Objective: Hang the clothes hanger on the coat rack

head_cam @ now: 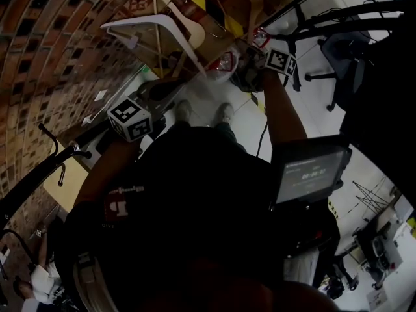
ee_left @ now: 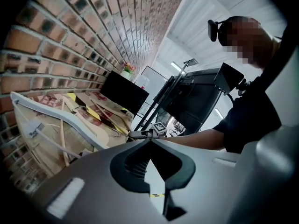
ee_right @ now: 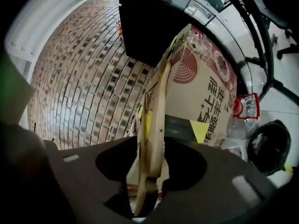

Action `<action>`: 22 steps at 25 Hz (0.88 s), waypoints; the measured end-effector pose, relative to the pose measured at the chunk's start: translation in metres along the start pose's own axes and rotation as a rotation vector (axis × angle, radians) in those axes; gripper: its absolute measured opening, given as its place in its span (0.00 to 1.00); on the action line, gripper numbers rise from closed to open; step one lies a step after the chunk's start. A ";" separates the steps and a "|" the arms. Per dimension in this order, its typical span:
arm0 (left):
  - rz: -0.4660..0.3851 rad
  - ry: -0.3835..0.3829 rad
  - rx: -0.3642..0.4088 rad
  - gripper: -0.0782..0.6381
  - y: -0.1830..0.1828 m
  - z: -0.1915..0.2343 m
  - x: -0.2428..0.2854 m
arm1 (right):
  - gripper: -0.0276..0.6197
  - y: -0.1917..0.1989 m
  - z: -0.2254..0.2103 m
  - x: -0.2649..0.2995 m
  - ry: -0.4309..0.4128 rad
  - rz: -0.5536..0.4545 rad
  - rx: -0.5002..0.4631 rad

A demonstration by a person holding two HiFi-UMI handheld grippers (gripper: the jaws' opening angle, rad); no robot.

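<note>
Right claw (ee_right: 150, 146) grips wooden hanger (ee_right: 156, 101) edge-on between jaws.

We see a brick wall (ee_right: 84, 69) behind a printed cardboard box (ee_right: 205, 92) striped with yellow-and-black tape. A black screen (ee_right: 154, 27) stands beyond the box. Beside the box sit a clear plastic bag (ee_right: 245, 108) with red print and a dark bin (ee_right: 271, 146). An office chair (head_cam: 341, 57) stands well apart.
</note>
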State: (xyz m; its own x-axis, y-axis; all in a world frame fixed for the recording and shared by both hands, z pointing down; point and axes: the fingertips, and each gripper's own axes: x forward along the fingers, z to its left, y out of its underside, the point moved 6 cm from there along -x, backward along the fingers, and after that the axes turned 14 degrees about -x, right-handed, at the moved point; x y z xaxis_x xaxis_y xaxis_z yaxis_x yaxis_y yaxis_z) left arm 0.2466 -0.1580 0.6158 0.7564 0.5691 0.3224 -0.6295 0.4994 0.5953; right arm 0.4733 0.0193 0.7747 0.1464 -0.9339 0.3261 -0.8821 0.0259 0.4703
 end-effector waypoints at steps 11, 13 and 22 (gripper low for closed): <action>-0.008 0.015 0.011 0.11 -0.006 0.009 -0.006 | 0.12 -0.015 0.024 -0.013 -0.066 -0.074 -0.079; -0.013 0.023 0.021 0.11 -0.008 0.008 -0.008 | 0.12 -0.021 0.037 -0.016 -0.097 -0.089 -0.113; -0.039 0.051 0.048 0.11 -0.025 -0.010 -0.018 | 0.12 -0.036 0.091 -0.050 -0.093 -0.122 -0.210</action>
State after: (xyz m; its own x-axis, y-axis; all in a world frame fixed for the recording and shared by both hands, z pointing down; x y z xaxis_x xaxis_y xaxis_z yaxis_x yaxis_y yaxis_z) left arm 0.2469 -0.1739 0.5882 0.7692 0.5832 0.2611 -0.5897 0.4907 0.6415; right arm 0.4572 0.0321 0.6663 0.1958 -0.9632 0.1843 -0.7469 -0.0247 0.6644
